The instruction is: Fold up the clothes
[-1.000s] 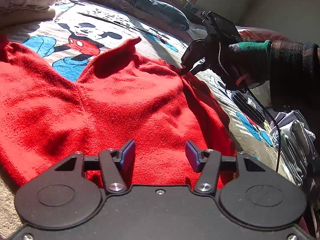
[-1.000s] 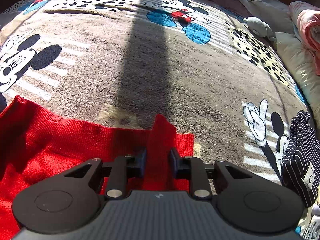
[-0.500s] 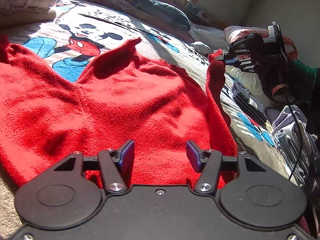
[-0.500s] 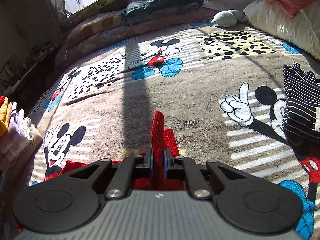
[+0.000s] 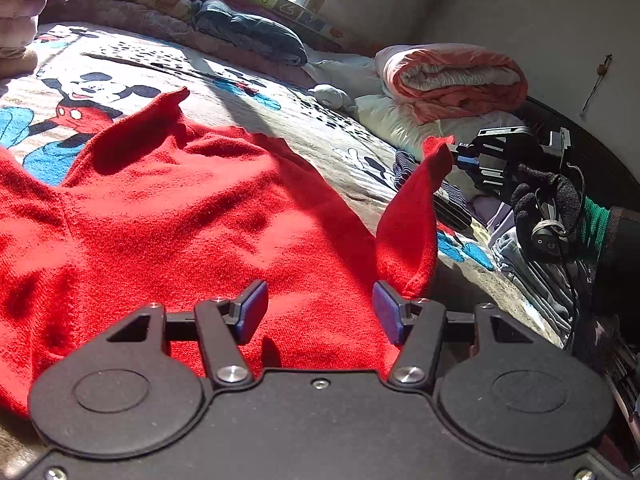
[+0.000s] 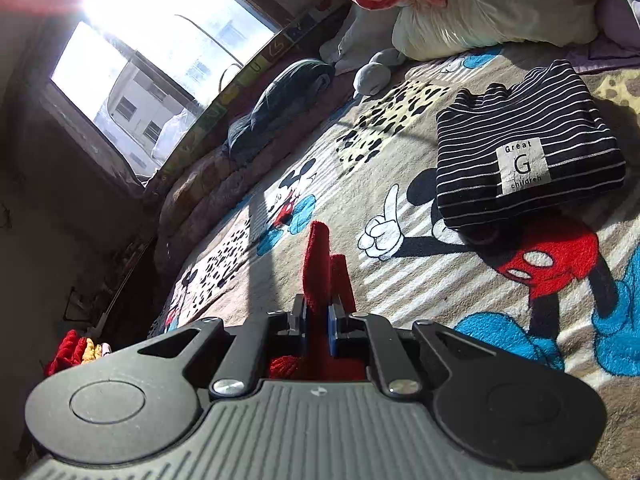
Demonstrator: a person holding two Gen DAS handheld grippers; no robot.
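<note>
A: Left gripper (image 5: 320,306)?
B: Jaws spread, hovering over the red sweater (image 5: 180,216) lying on the bed (image 5: 320,128).
A: Right gripper (image 5: 454,154)?
B: Pinching the sweater's corner, now lifted higher and farther right than before.

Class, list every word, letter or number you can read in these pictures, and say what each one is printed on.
"Great" / "G" / "children": white patch on the folded striped top.
Letters on the colourful border under the window: a "U" and a "G" seem to show; the rest are too blurred to read.
</note>
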